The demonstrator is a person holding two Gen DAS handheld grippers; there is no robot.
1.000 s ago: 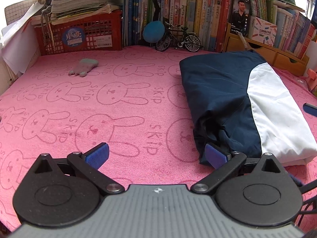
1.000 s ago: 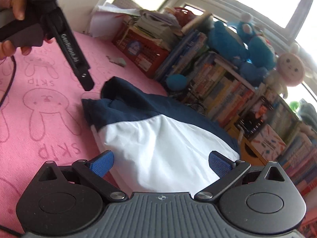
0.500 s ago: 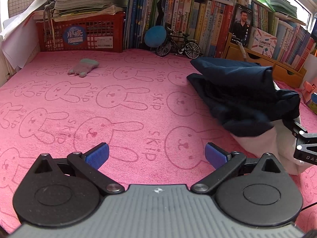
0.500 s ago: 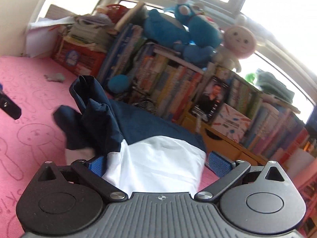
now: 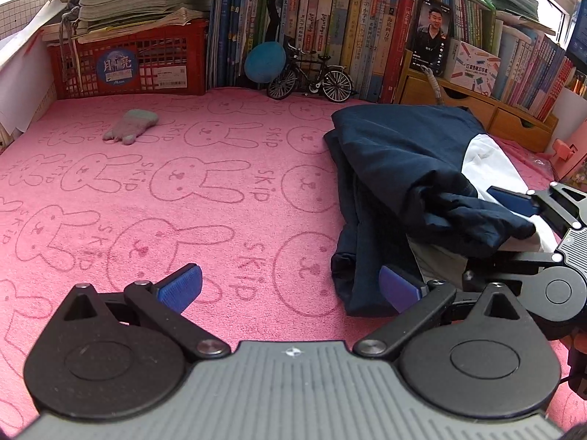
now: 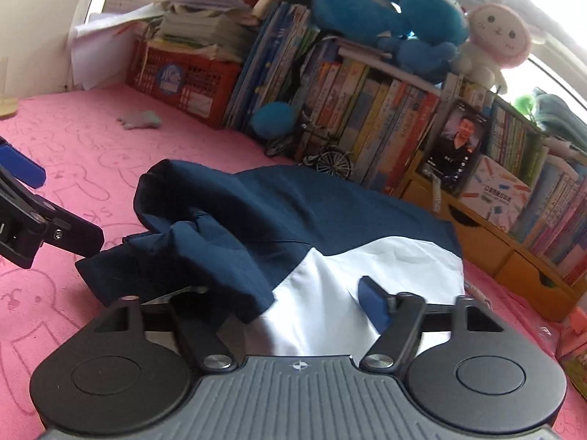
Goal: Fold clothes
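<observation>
- Blue-padded and spread wide, your left gripper (image 5: 290,288) hangs empty over the pink rabbit-print towel (image 5: 154,198), its right pad just beside the garment's near hem.
- Your right gripper (image 6: 315,306) has just been closing, with the near edge of the navy-and-white fabric jacket (image 6: 293,234) between its jaws; they now stand half narrowed (whether the pads truly pinch the cloth, you cannot tell from here).
- A second ago the jacket lay as a flat slab; now its navy layer is bunched and thrown up over the white panel, so you are probably mid-fold.
- Farther back, a small grey plush (image 5: 130,130) lies well apart, before the red plastic crate (image 5: 128,62).
</observation>
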